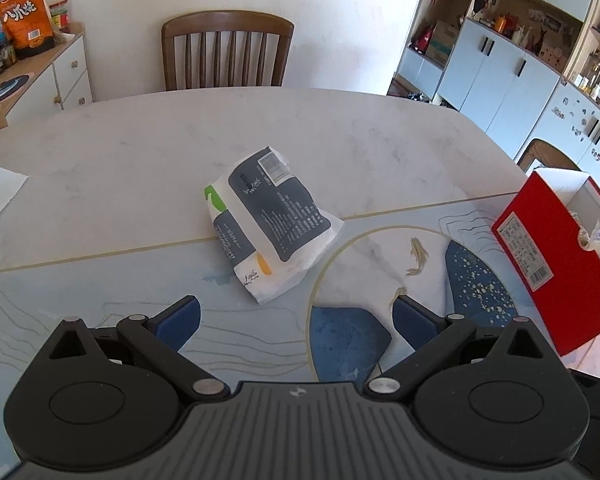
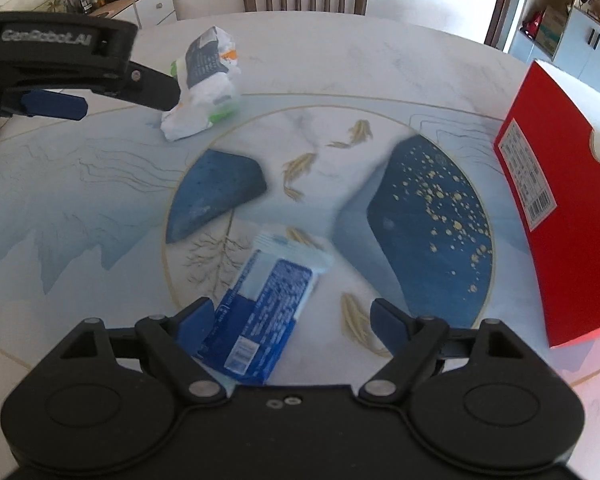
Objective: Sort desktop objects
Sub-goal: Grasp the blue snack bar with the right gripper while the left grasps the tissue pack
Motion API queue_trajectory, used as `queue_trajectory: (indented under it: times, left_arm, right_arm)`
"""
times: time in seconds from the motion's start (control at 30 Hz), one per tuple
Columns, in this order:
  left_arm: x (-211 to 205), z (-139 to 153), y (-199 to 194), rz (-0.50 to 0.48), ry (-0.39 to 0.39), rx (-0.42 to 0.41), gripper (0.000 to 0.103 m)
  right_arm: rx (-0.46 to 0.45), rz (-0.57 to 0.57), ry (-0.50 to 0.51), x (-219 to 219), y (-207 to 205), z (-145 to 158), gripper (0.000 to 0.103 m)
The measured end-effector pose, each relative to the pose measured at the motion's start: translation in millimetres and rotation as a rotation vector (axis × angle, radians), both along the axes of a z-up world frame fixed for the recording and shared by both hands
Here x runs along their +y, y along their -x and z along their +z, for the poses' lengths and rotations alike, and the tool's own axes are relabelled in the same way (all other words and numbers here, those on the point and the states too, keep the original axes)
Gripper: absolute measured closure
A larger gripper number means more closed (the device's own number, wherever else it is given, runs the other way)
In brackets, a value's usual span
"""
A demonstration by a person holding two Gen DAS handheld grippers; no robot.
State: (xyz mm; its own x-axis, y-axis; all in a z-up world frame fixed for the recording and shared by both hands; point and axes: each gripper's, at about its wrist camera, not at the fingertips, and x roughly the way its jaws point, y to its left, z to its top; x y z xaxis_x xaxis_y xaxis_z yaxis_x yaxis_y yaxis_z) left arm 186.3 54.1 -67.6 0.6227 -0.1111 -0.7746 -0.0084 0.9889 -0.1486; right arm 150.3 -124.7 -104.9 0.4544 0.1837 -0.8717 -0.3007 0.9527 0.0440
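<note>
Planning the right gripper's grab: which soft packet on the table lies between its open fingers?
The blue-and-white packet, lying flat between the right gripper; the white, grey-labelled packet lies farther away.

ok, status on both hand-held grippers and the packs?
Left hand-held gripper open, white tissue pack ahead. Right hand-held gripper open over blue pack, not gripped. Red box at right, clear.

Wooden chair (image 1: 226,54) behind table; sideboard (image 1: 60,72) beside it.

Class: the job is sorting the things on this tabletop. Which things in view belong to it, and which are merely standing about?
In the job: white tissue pack; blue packet; red box; left gripper; right gripper, open.

Standing about: wooden chair; orange snack bag; sideboard; wall cupboards.
</note>
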Motion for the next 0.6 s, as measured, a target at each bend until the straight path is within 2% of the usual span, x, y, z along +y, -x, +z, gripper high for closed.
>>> queue_trajectory:
  times: [0.33,0.47,0.6]
  left_arm:
    - [15,-9,-64,0.138,0.081,0.061,0.0]
    - [22,-12,-89,0.188,0.089,0.092,0.0]
    - [30,-20,-107,0.226,0.141,0.138,0.0]
  right_arm:
    - [0.03,0.04,-0.015,0,-1,1,0.019]
    - [0.042,0.047,-0.024,0,-2,0,0.02]
    - [0.053,0.058,-0.03,2,-3,-1,0.021]
